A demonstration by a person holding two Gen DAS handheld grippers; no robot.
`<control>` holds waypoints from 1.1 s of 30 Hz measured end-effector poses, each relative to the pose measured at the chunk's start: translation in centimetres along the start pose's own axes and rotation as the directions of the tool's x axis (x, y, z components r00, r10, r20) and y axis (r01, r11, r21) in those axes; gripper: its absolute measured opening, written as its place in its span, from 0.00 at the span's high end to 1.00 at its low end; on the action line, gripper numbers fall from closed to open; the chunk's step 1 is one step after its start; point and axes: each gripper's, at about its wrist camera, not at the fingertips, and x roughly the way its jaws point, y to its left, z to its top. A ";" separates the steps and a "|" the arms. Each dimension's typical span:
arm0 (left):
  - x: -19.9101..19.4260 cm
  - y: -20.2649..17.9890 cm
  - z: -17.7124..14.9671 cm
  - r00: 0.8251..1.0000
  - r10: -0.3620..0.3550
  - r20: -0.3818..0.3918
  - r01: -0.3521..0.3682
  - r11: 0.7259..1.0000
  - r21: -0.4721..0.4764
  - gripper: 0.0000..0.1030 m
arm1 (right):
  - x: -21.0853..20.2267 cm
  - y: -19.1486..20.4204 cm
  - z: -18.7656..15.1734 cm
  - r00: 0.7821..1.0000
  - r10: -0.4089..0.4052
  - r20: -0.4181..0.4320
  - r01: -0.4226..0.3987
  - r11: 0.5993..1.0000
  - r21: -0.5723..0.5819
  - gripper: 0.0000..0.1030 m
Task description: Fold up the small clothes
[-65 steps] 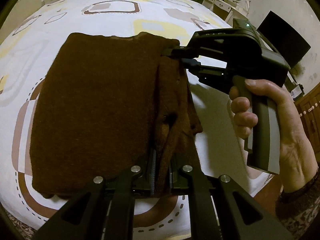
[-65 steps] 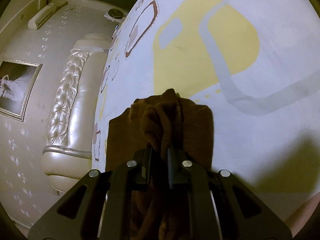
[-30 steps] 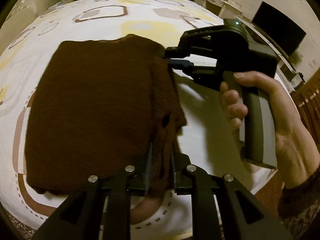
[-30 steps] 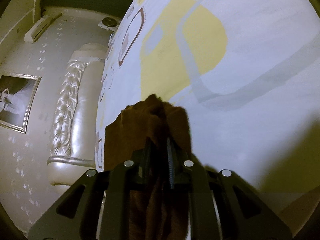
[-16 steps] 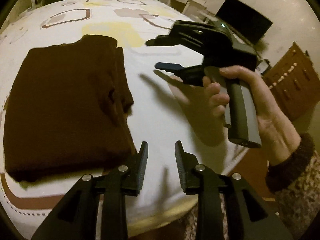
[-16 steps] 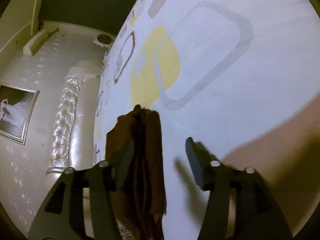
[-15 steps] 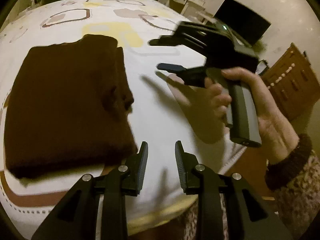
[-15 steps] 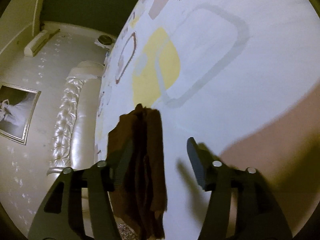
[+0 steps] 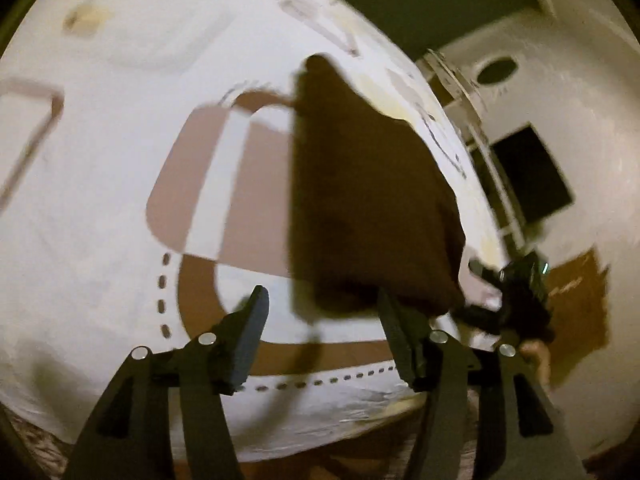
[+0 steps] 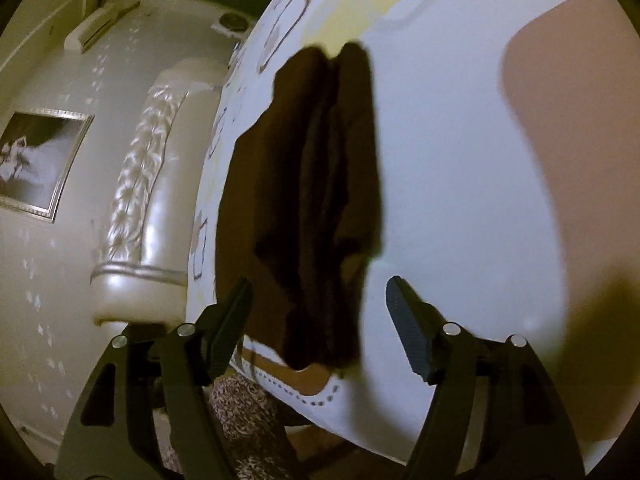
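Observation:
A dark brown folded garment (image 9: 360, 200) lies flat on the patterned white bedsheet (image 9: 120, 160). My left gripper (image 9: 324, 312) hovers at the garment's near left corner, its jaws opening, with only sheet between them. In the right wrist view the same garment (image 10: 316, 200) shows its stacked folded edges, near end on. My right gripper (image 10: 320, 300) sits just short of that end, jaws opening wide, pads clear of the cloth. In the left wrist view, the right gripper's dark body (image 9: 516, 300) is blurred at the garment's right corner.
The bed's near edge (image 9: 320, 420) runs below the left gripper. A padded cream headboard (image 10: 140, 200) and a framed picture (image 10: 40, 160) are left of the bed. A dark screen (image 9: 532, 176) and white furniture stand at the far right. Patterned clothing (image 10: 248, 432) shows below the bed edge.
Both grippers let go of the brown garment and opened. The left gripper swung leftward along the bed edge and rolled. The right gripper drew back from the garment's end.

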 end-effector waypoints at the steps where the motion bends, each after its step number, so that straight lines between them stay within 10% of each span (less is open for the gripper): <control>1: 0.3 0.6 0.3 0.999 -0.043 -0.005 0.042 0.998 -0.050 0.45 | 0.4 0.2 -0.2 1.000 0.004 -0.007 -0.004 1.000 0.000 0.33; 7: 2.1 0.0 1.7 0.988 -0.154 -0.018 0.151 0.981 -0.118 0.35 | 2.1 1.2 -0.9 0.999 0.029 -0.016 -0.029 0.999 -0.015 0.35; 11: 4.0 -1.0 2.3 0.987 -0.149 -0.053 0.141 0.981 -0.135 0.37 | 2.6 0.5 -1.4 0.999 0.020 -0.029 -0.020 1.000 0.015 0.65; 15: 5.0 -1.1 2.2 0.992 -0.068 -0.110 0.054 0.990 -0.127 0.77 | 2.9 -0.4 -1.8 0.999 0.011 -0.037 -0.009 0.999 0.033 0.84; 29: 4.4 -2.1 1.9 0.995 -0.020 -0.095 0.016 0.999 -0.039 0.79 | 2.9 -0.8 -2.5 1.000 0.018 -0.022 -0.018 1.000 0.006 0.86; 33: 3.0 -1.7 1.5 0.995 -0.056 -0.082 0.058 0.998 0.012 0.64 | 1.9 -1.0 -2.2 0.999 0.048 -0.021 -0.047 0.998 0.034 0.69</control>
